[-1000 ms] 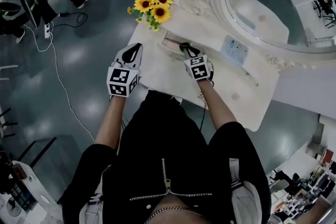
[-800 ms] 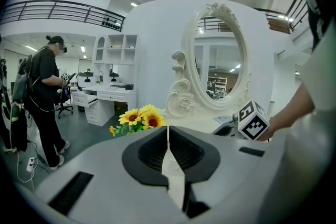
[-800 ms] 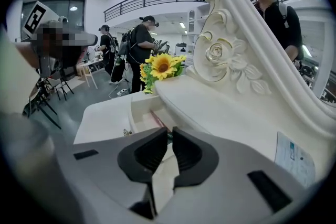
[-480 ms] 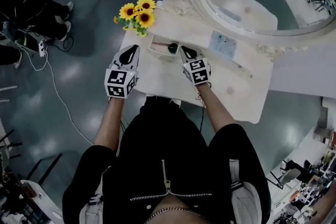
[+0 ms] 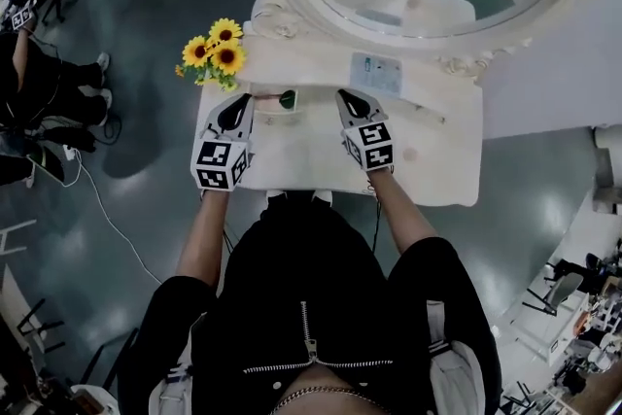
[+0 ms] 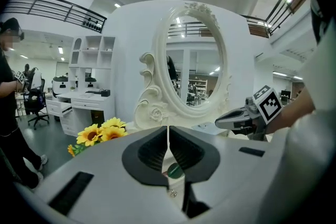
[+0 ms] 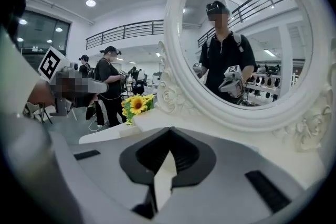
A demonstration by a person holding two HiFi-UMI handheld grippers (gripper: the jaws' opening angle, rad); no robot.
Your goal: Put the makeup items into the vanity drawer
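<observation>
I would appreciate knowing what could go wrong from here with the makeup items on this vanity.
1. The sunflowers stand right beside the open drawer and the left tool; a careless sweep could topple them.
2. The right tool is shut and empty, like the left. Reaching the flat packet ahead of it without opening first might shove it instead of gripping it.

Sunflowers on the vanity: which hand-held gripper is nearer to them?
Left. The left hand-held gripper is just beside the sunflowers; the right hand-held gripper is farther along the vanity top.
</observation>
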